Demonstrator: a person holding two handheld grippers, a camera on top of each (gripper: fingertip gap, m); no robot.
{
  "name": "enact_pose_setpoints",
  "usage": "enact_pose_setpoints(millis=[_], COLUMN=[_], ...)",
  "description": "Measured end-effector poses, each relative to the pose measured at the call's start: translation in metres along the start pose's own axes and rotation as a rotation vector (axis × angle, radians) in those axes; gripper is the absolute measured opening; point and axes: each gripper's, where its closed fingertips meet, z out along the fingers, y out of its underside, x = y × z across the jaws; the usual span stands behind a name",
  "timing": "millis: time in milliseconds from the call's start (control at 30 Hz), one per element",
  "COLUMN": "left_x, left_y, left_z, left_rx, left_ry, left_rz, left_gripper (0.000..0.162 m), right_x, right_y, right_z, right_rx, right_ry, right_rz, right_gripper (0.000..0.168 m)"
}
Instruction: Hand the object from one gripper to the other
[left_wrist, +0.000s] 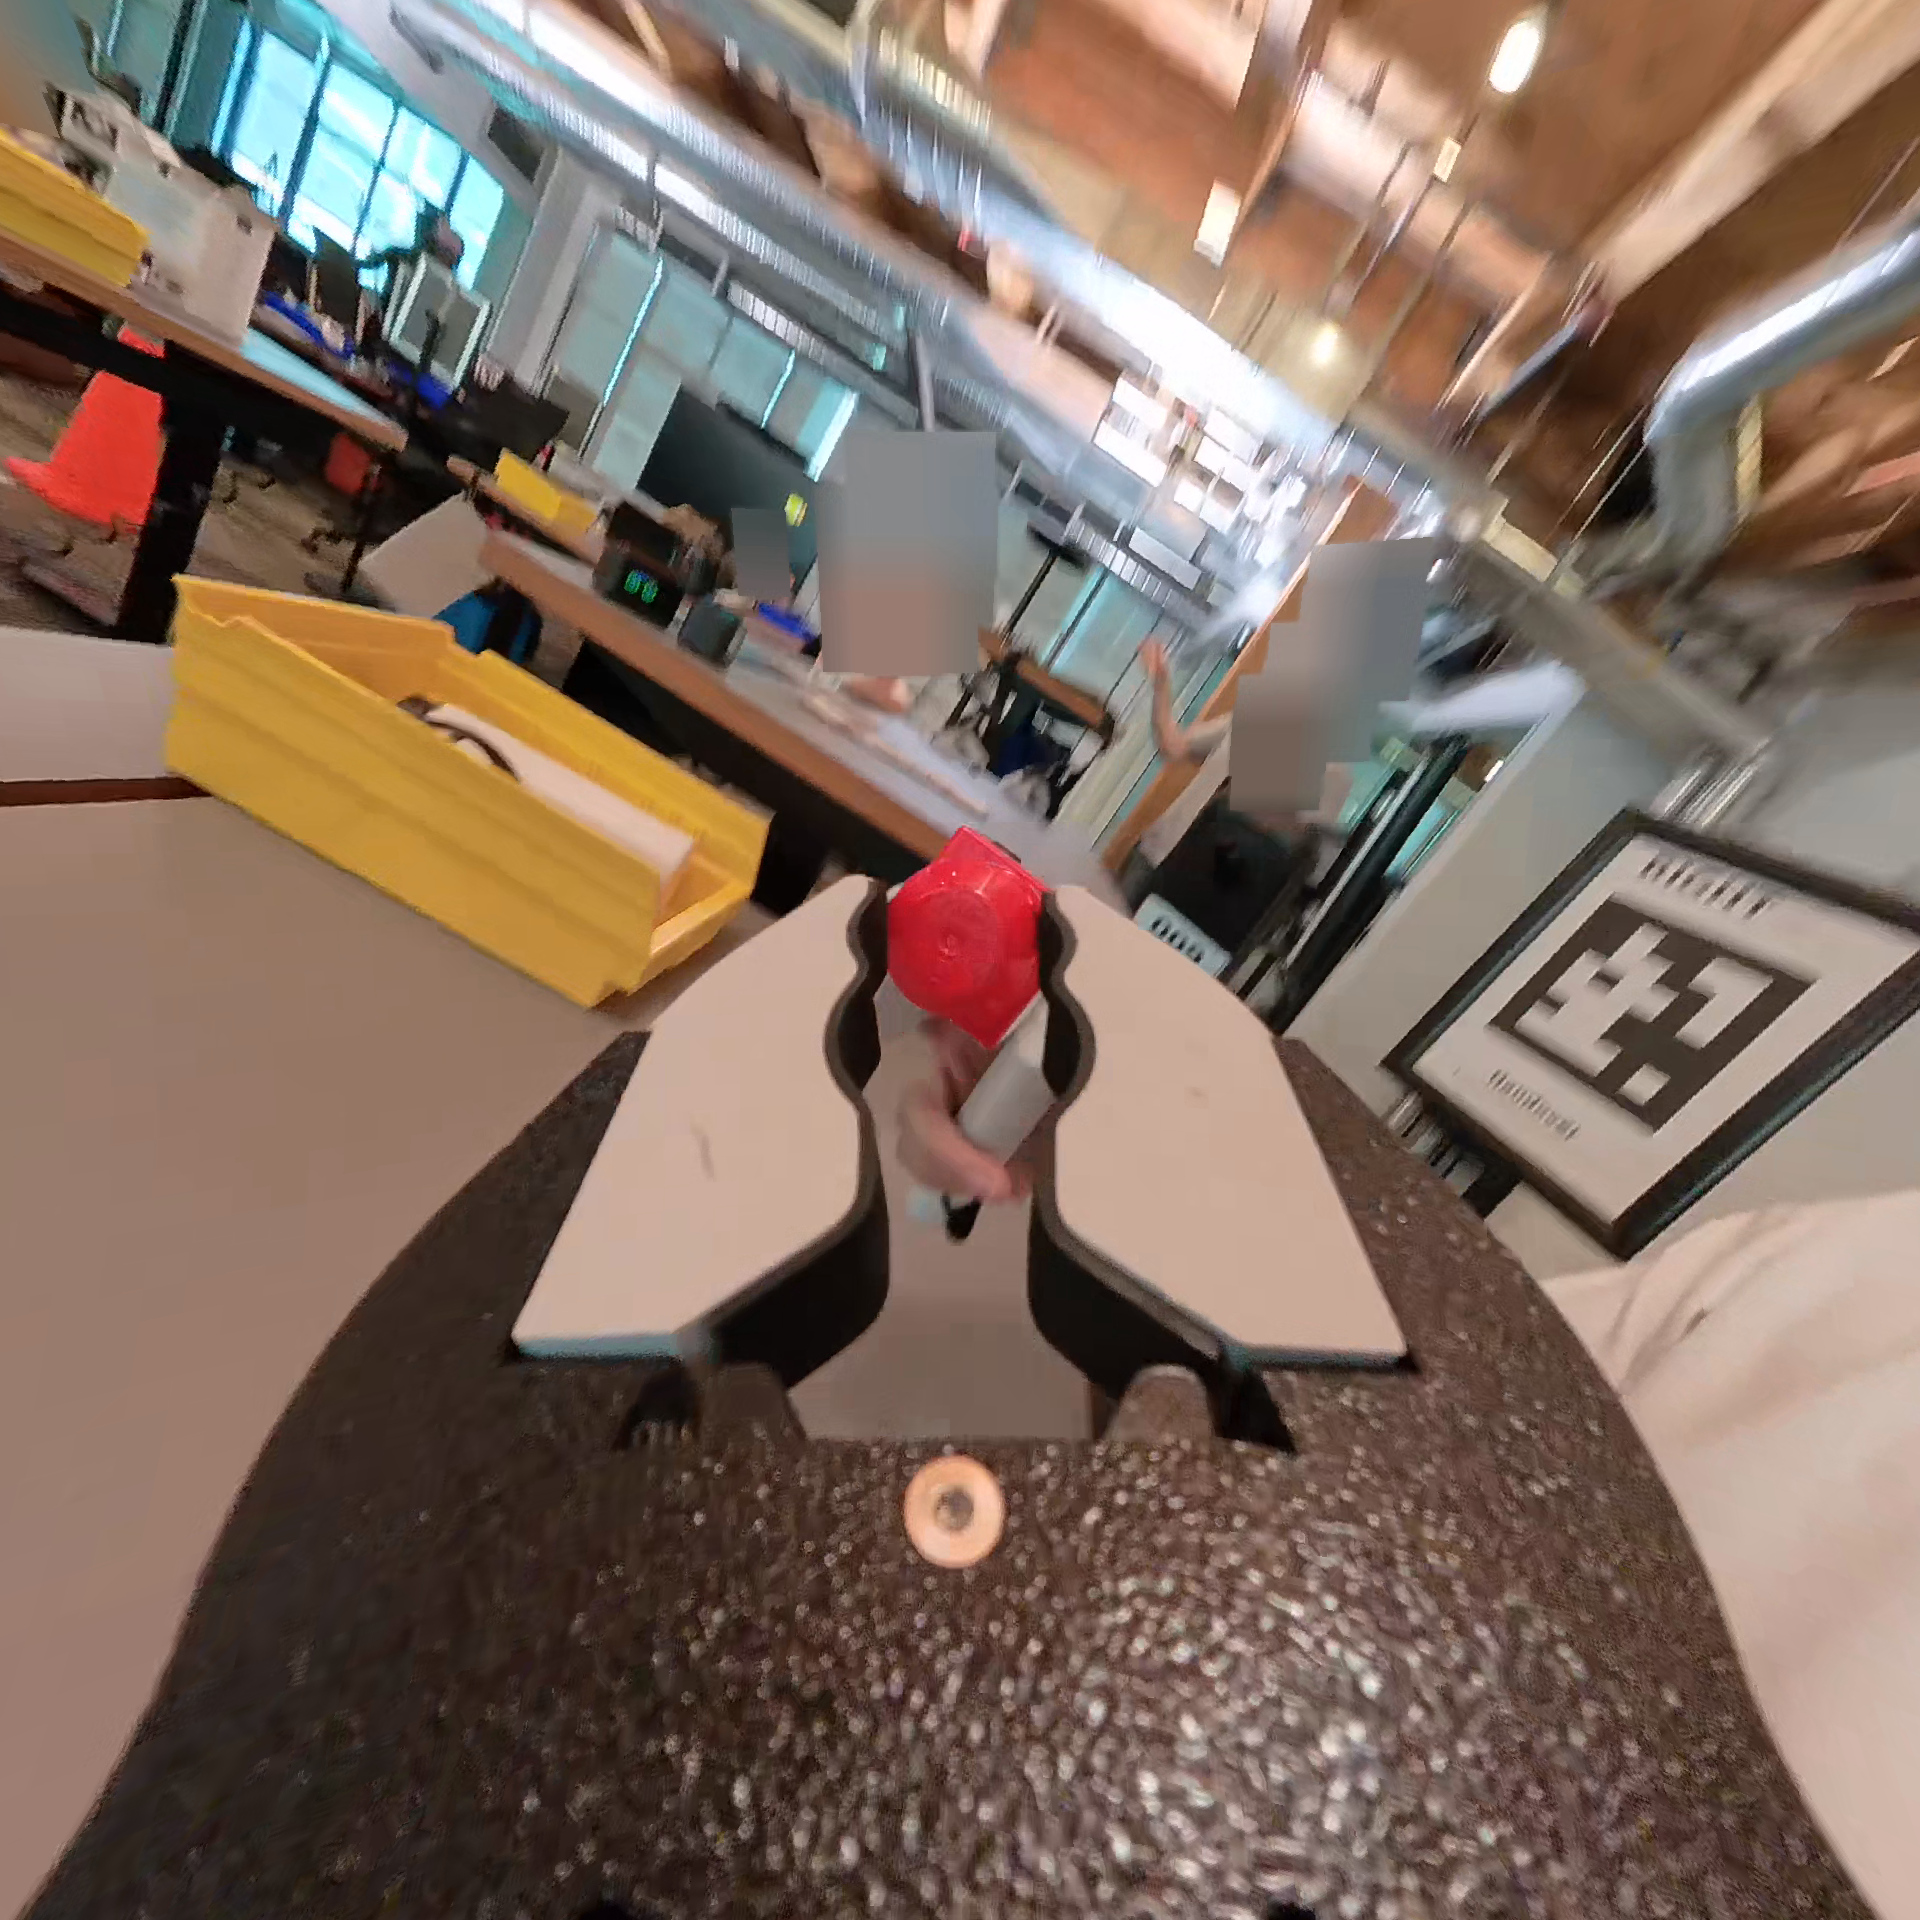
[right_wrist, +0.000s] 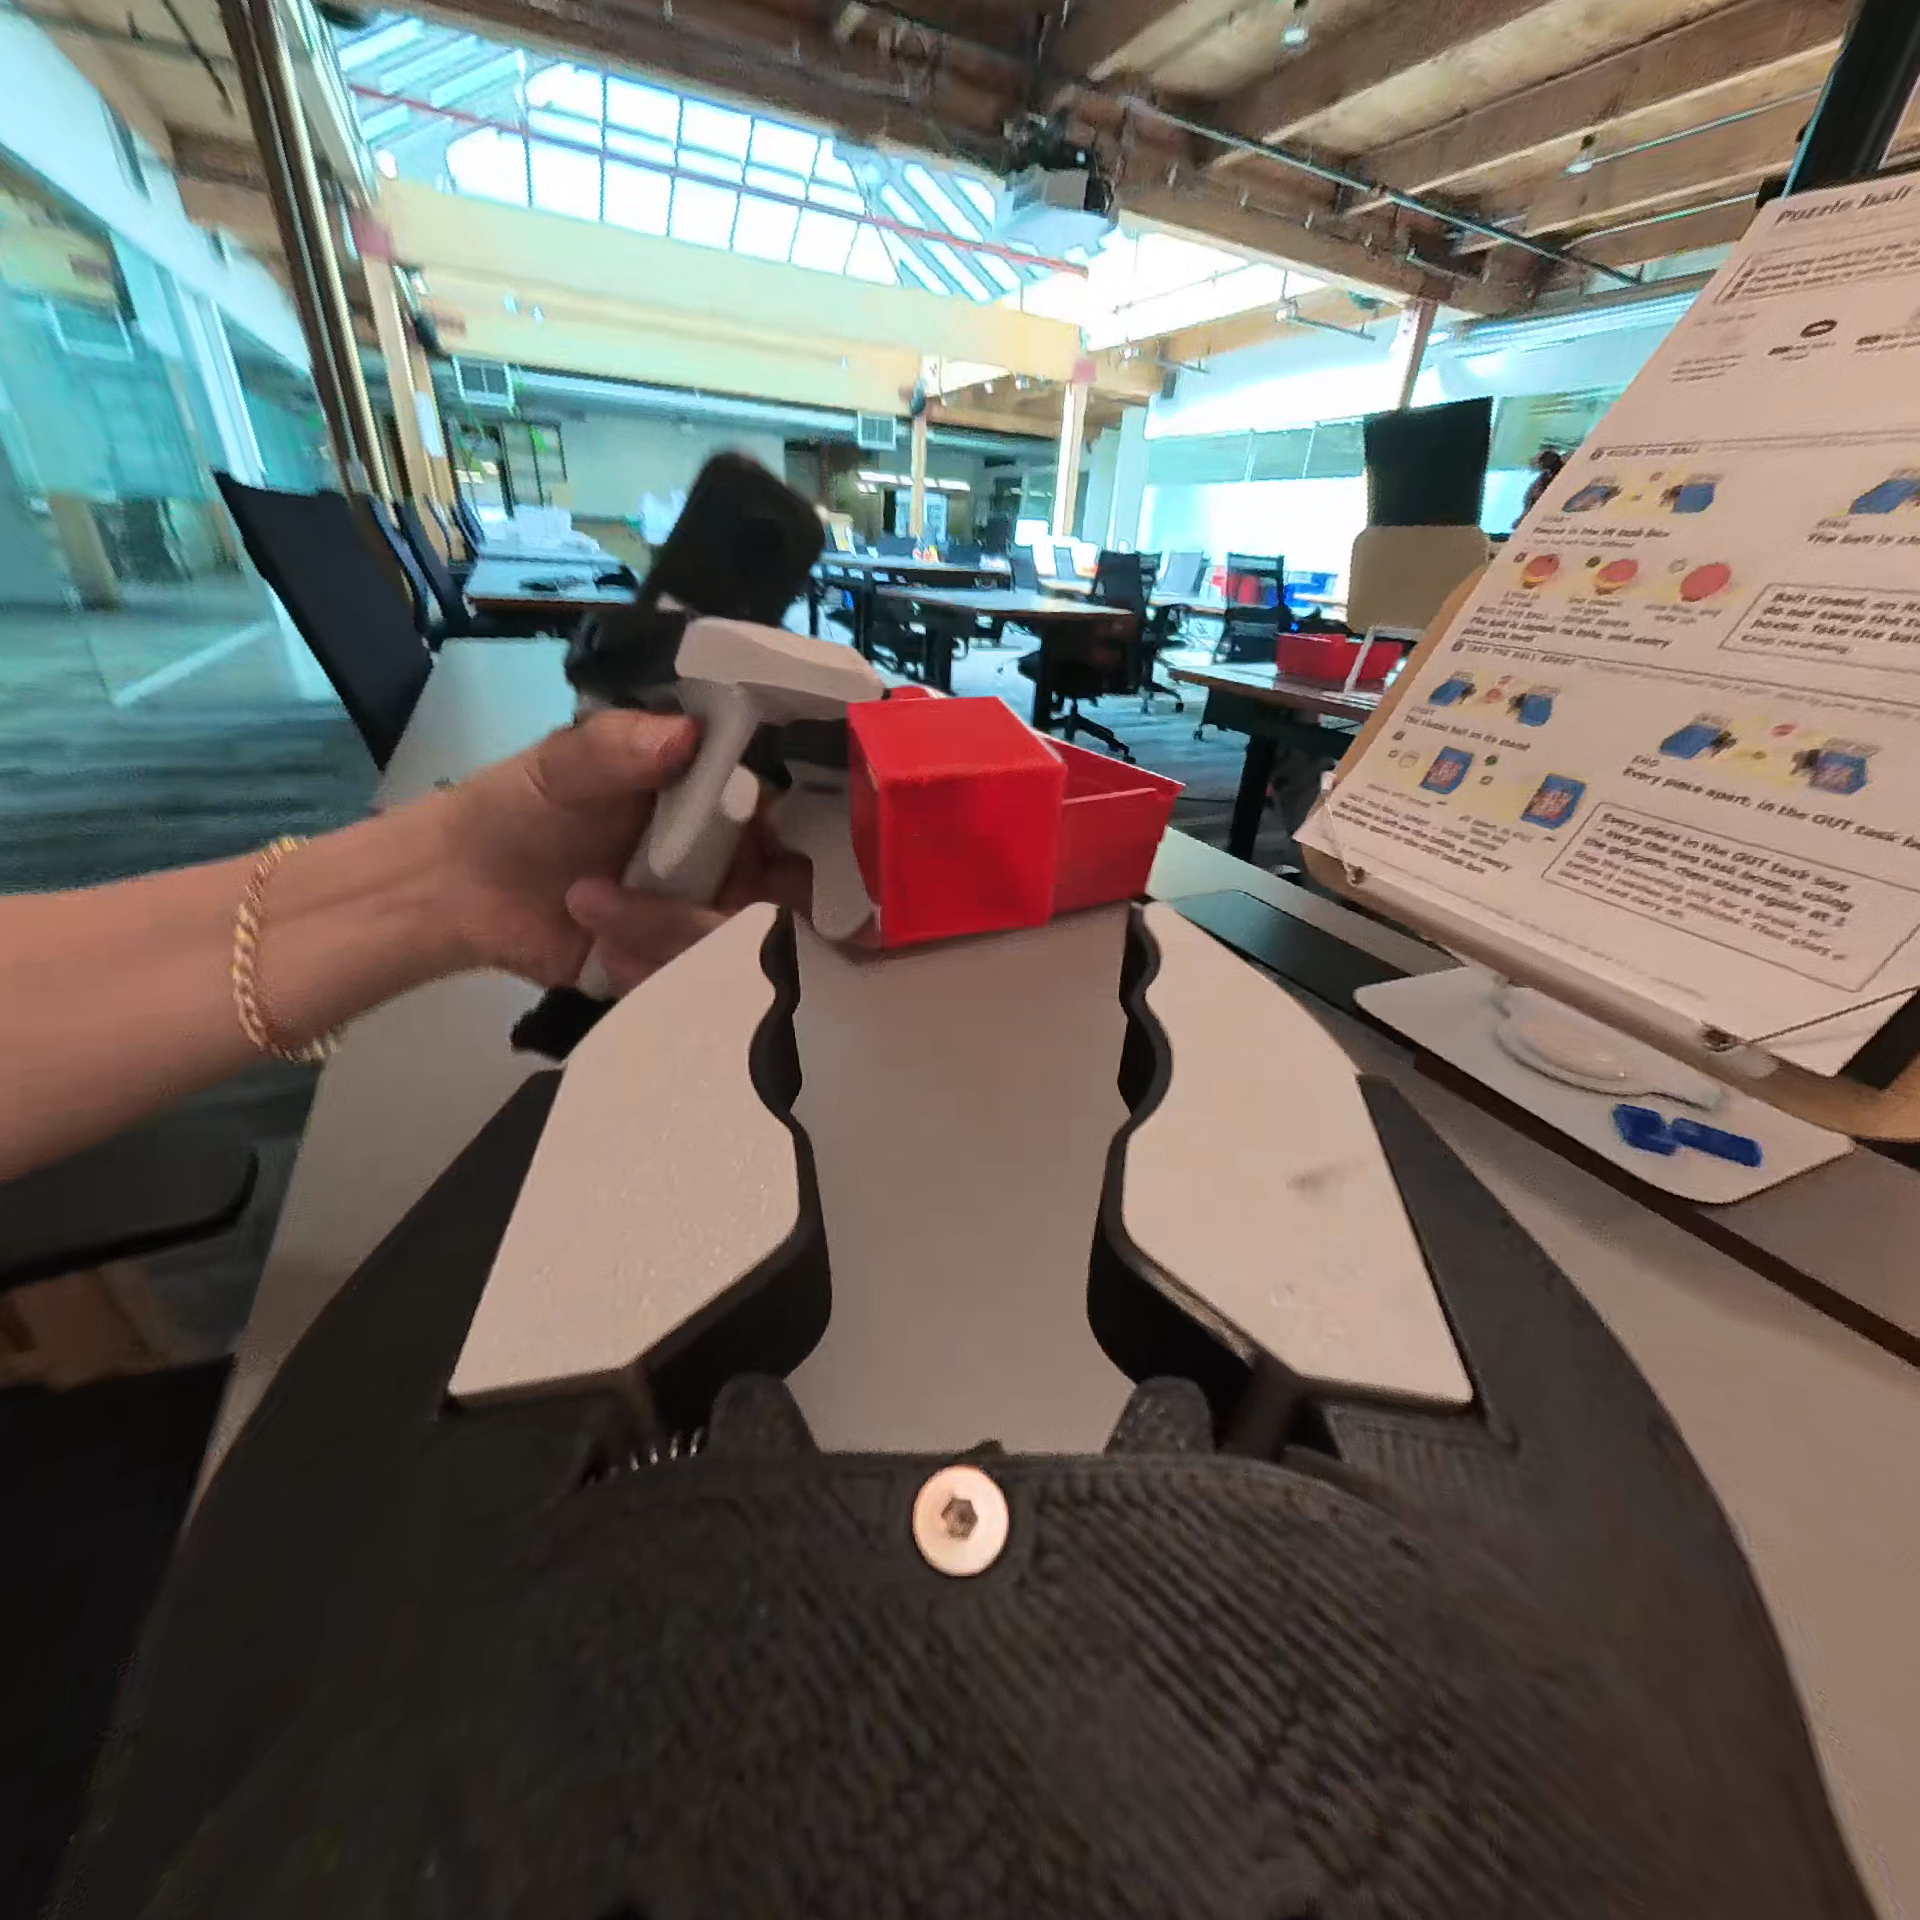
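In the left wrist view my left gripper (left_wrist: 966, 904) is shut on a rounded red piece (left_wrist: 961, 940), pinched between the fingertips above the grey table (left_wrist: 208, 1143). A hand on a white handle (left_wrist: 997, 1112) shows blurred in the gap below the piece. In the right wrist view my right gripper (right_wrist: 956, 925) is open and empty, low over the table (right_wrist: 956, 1195). A hand (right_wrist: 582, 821) holds the left gripper's white handle (right_wrist: 717, 748) just ahead and to the left. The red piece is not visible in this view.
A closed red box (right_wrist: 956, 821) and an open red bin (right_wrist: 1112, 821) stand right ahead of the right gripper. An instruction sheet on a stand (right_wrist: 1662, 675) is at the right. A yellow bin (left_wrist: 416, 790) and a framed marker board (left_wrist: 1652, 1018) flank the left gripper. The grippers' ends are close to 5 cm from one another.
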Motion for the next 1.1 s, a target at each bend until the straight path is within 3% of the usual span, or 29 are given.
enact_pose_setpoints(millis=[167, 267, 367, 433, 533, 633, 767, 967, 1100], left_x=[0.011, 0.016, 0.016, 0.019, 0.018, 0.013, 0.023, 0.022, 0.023], left_y=[-0.007, 0.004, 0.015, 0.018, 0.024, 0.028, 0.039, 0.059, 0.069], left_z=[-0.002, 0.004, 0.009, 0.009, 0.011, 0.011, 0.014, 0.012, 0.008], left_rx=[0.228, 0.256, 0.247, 0.234, 0.141, -0.024, -0.306, -0.602, -0.685], left_ry=[0.144, 0.194, 0.197, 0.219, 0.161, -0.004, -0.071, -0.065, -0.025], left_rz=[-0.144, -0.234, -0.245, -0.237, -0.102, 0.218, 0.614, 0.731, 0.744], left_gripper=[0.027, 0.027, 0.027, 0.027, 0.027, 0.042, 0.042, 0.045, 0.034], right_x=[-0.004, -0.002, -0.011, -0.014, -0.015, -0.016, -0.016, -0.029, -0.036], right_y=[-0.014, -0.019, -0.025, -0.025, -0.022, -0.008, 0.016, 0.026, 0.028], right_z=[0.004, 0.003, 0.001, -0.001, -0.006, -0.01, -0.013, -0.008, -0.008], right_rx=[0.138, 0.178, 0.206, 0.173, 0.089, -0.05, -0.222, -0.276, -0.288], right_ry=[-0.047, 0.006, -0.017, -0.044, -0.08, -0.115, -0.115, -0.167, -0.209], right_rz=[0.206, 0.126, 0.026, -0.002, -0.028, -0.051, -0.163, -0.192, -0.193], right_gripper=[0.058, 0.058, 0.037, 0.036, 0.036, 0.036, 0.036, 0.036, 0.036])
